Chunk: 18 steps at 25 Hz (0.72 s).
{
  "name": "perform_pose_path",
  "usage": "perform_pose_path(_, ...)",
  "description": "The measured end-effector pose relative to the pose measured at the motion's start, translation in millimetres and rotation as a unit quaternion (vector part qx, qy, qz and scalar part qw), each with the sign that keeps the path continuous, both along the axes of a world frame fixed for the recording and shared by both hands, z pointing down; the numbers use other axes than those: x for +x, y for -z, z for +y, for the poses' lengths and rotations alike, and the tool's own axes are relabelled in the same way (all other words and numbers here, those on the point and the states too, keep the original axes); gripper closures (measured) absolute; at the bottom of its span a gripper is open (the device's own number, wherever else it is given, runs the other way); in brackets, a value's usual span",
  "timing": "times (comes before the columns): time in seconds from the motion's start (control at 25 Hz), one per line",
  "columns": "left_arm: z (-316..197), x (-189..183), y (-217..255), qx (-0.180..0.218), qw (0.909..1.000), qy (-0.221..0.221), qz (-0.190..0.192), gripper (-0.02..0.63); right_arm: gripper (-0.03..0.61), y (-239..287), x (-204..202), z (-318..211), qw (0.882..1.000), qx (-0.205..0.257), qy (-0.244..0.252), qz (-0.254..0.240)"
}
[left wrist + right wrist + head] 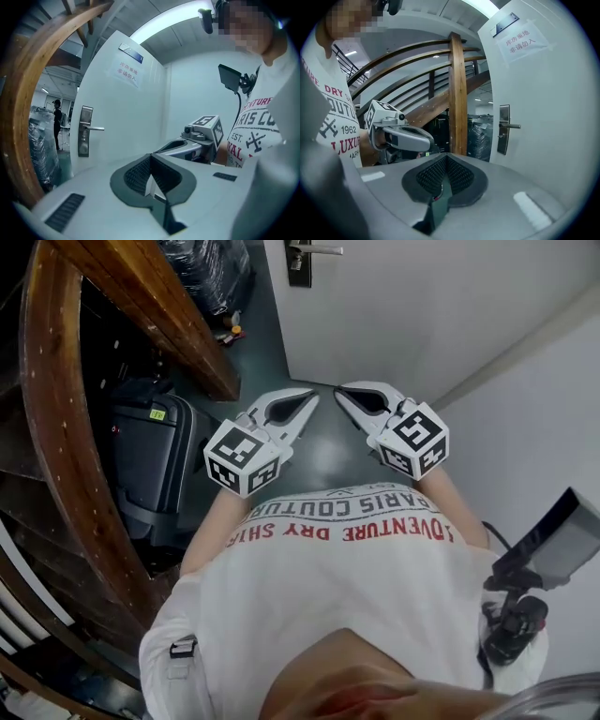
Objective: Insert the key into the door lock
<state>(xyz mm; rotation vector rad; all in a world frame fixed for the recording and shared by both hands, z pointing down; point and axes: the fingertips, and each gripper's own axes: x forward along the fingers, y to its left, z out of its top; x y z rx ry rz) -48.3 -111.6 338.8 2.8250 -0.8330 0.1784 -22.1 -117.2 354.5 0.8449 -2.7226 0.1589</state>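
Observation:
The white door [422, 306] stands ahead, with a metal lock plate and lever handle [302, 257] at the top of the head view. The same lock plate [84, 131] shows in the left gripper view, and the lock plate [504, 136] again in the right gripper view. My left gripper [307, 397] and right gripper [343, 392] are held close together before the chest, tips nearly side by side, well short of the door. The left gripper [150, 157] is shut, pads meeting with nothing between them. The right gripper [446, 158] is shut too; a tiny red speck sits low in its slit, too small to identify.
A curved wooden stair rail [56, 427] runs along the left, with a black suitcase [150, 456] and a plastic-wrapped bundle [202, 268] beyond it. A dark device on a mount [544, 559] hangs at the right. A paper notice [127, 72] is on the door. A person [56, 122] stands far off.

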Motion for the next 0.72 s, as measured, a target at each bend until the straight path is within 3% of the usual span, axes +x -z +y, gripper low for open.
perform_pose_path(0.28, 94.1, 19.9, -0.5, -0.012, 0.9999, -0.008, 0.005, 0.612, 0.577, 0.7, 11.8, 98.4, 1.000, -0.006, 0.005, 0.005)
perform_pose_path(0.52, 243.9, 65.9, -8.1, -0.007, 0.9978, -0.058, -0.032, 0.612, 0.577, -2.7, 58.3, 244.5, 0.998, -0.005, -0.065, 0.006)
perform_pose_path(0.72, 346.8, 112.0, -2.0, -0.003, 0.9978, -0.062, -0.022, 0.612, 0.577, -4.7, 102.2, 350.6, 0.997, 0.000, -0.072, -0.006)
